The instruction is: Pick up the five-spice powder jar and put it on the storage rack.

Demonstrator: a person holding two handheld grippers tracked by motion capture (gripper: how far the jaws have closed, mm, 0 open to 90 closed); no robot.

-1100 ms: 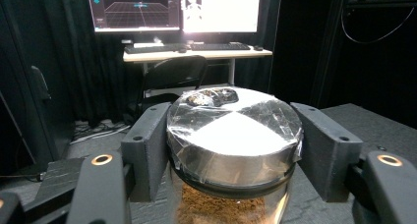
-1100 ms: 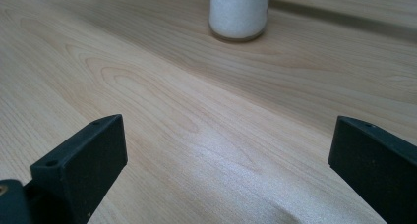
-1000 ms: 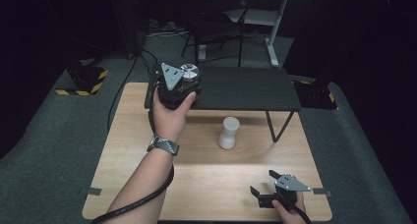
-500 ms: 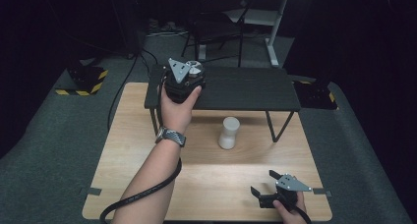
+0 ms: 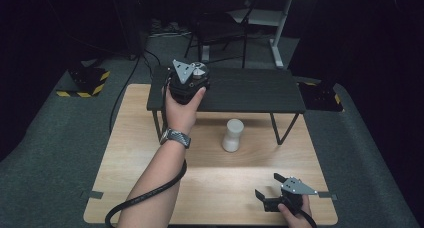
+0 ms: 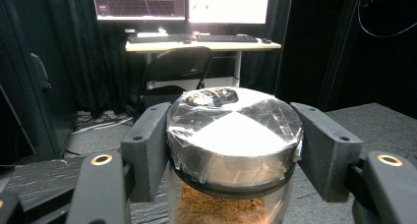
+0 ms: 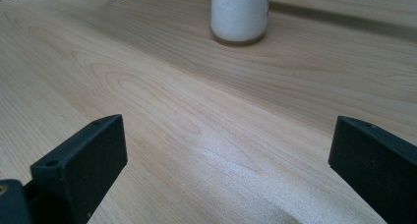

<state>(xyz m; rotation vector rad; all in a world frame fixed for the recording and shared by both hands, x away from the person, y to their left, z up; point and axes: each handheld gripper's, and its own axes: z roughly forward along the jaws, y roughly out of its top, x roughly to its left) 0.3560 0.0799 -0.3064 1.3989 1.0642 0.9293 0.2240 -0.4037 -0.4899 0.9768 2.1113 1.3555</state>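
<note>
**Jar carried at the shelf's left end**

Over the left end of the black shelf, left gripper clamped narrow on a glass jar of brown powder, pads squeezing just below its taped lid. Probably mid-placement onto the shelf; whether the base touches cannot be told. Next: lower level until seated, then spread the jaws and back off straight. Near the worktop's front right corner, right gripper resting wide apart, holding nothing. Mid-worktop, under the shelf's front edge, a white-filled jar standing upright.
</note>
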